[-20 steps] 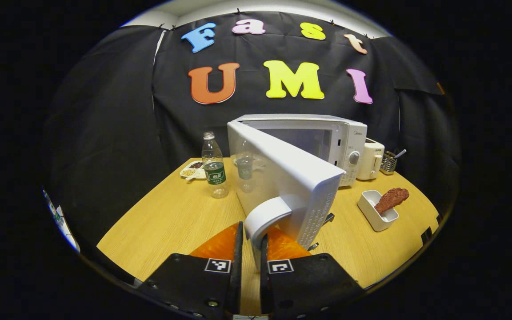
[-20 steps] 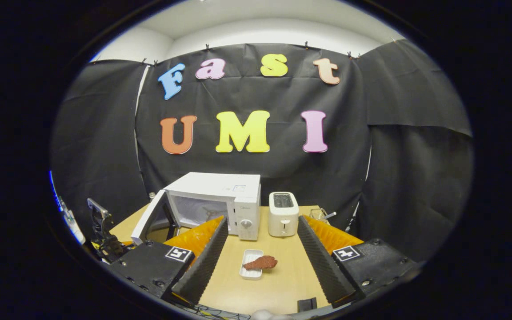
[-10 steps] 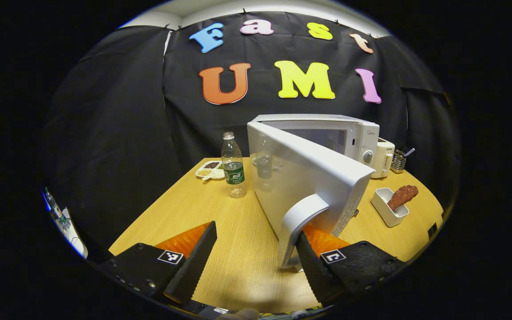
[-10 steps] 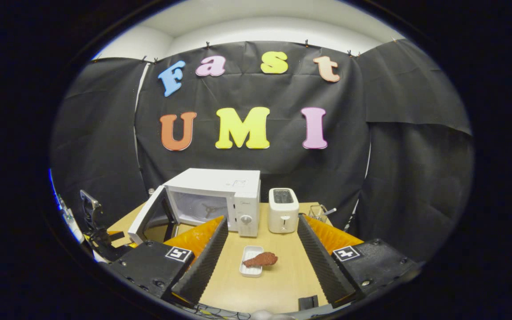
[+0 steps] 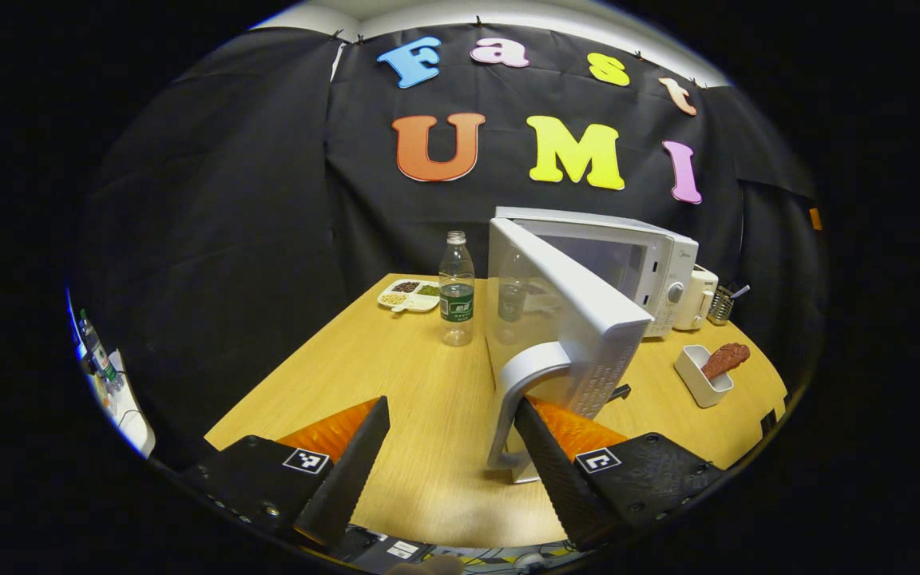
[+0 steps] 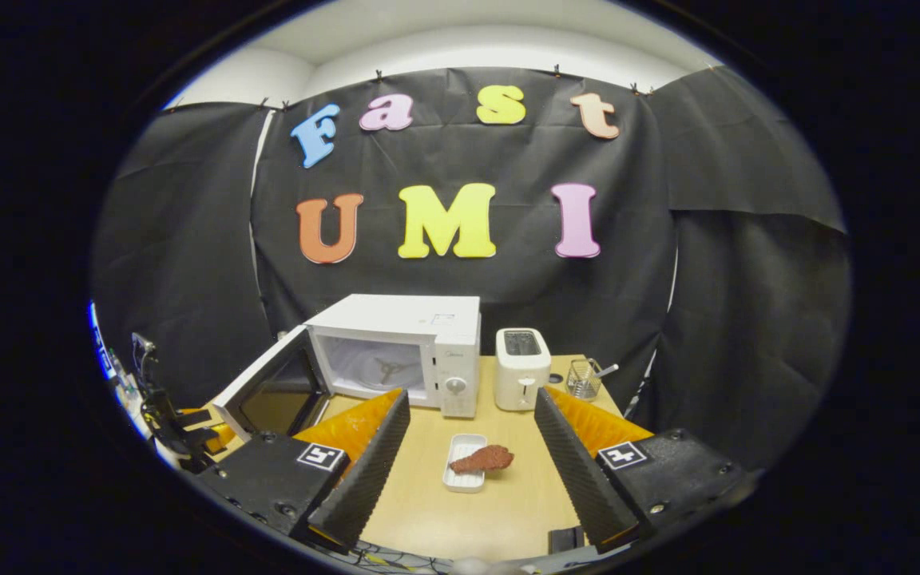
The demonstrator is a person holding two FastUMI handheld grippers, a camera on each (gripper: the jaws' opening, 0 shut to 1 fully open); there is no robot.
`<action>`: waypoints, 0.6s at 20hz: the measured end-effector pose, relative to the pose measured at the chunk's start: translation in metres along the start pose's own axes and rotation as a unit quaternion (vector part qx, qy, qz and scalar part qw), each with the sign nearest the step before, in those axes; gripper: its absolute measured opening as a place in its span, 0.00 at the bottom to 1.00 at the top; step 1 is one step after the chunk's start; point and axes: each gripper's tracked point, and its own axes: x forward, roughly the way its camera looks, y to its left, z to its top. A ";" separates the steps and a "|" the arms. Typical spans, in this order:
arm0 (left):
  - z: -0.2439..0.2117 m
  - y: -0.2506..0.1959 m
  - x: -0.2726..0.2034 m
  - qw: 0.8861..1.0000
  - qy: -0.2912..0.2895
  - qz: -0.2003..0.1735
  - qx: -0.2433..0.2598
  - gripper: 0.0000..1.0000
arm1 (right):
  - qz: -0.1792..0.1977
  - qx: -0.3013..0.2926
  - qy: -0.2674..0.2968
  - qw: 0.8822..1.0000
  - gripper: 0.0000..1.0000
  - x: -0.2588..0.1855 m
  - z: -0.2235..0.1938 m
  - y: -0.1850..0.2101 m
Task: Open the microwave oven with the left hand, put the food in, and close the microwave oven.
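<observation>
Left gripper (image 5: 452,447): fingers spread wide, empty, door handle (image 5: 517,391) at 1 o'clock. Right gripper (image 6: 468,447): wide open, empty, food (image 6: 485,458) at 12 o'clock.

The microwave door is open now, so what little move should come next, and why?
Probably the right gripper eases down toward the food in its white dish. The microwave door stands wide, the left gripper is open, and the food sits outside between the right fingers.

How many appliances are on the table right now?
2: the microwave, door open, at the back, and the toaster just right of it. Anything behind the open door could be hidden.
</observation>
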 end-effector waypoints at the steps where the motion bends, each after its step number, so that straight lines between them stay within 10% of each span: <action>1: 0.000 0.007 -0.002 1.000 0.000 0.009 0.001 0.96 | 0.001 0.001 0.002 1.000 1.00 0.001 -0.002 0.000; 12: 0.033 0.018 -0.064 0.998 -0.026 0.052 0.004 0.96 | 0.044 -0.003 0.079 0.996 1.00 0.062 -0.105 -0.030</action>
